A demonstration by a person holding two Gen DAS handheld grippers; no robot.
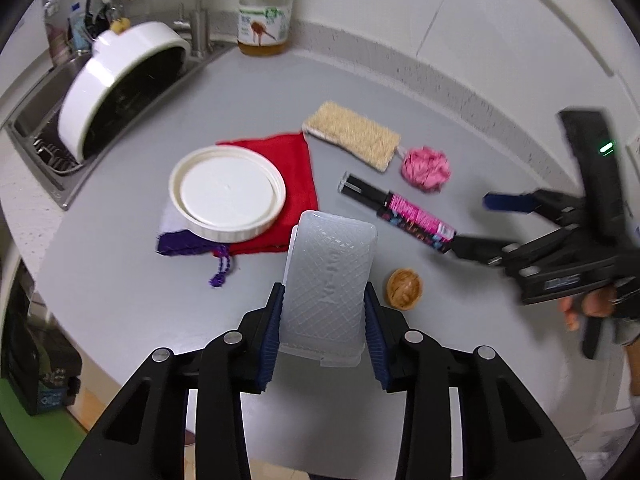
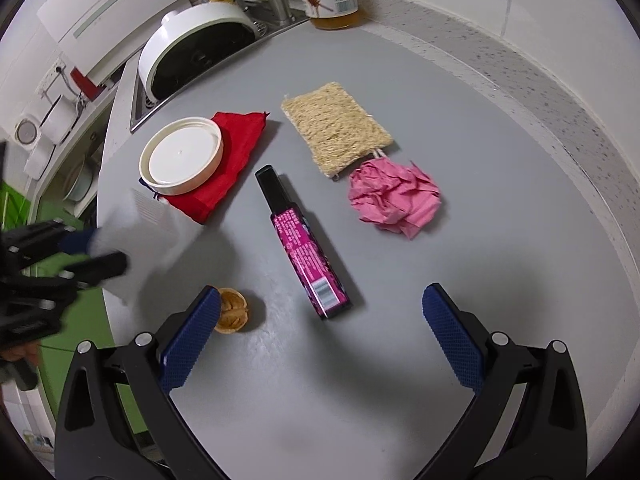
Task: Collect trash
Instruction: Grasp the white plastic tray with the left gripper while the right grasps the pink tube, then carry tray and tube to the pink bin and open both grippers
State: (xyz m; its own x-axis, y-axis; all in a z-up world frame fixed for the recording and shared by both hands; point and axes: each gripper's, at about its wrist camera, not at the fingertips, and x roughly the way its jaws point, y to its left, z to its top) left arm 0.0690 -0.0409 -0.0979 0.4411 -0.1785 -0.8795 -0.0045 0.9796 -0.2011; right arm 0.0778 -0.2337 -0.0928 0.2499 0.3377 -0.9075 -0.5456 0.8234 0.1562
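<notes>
My left gripper [image 1: 324, 312] is shut on a translucent plastic box [image 1: 330, 276] with a diamond pattern, its blue pads pressing both long sides. In the right wrist view that box [image 2: 148, 240] is a blur at the left, held by the left gripper [image 2: 92, 252]. My right gripper [image 2: 320, 292] is open above the grey counter [image 2: 360, 360], with the near end of a black and pink carton [image 2: 304, 248] between its tips. A walnut shell half [image 2: 231, 310] lies beside its left finger. Crumpled pink paper [image 2: 394, 200] lies further back. The right gripper [image 1: 471, 222] also shows at the right of the left wrist view.
A loofah pad [image 2: 336, 128], a white lid [image 2: 182, 156] on a red cloth [image 2: 236, 148] and a purple pouch [image 1: 180, 246] lie on the counter. A honey jar [image 1: 265, 8] stands by the wall. The sink [image 1: 44, 132] at the left holds a white pot [image 1: 120, 84].
</notes>
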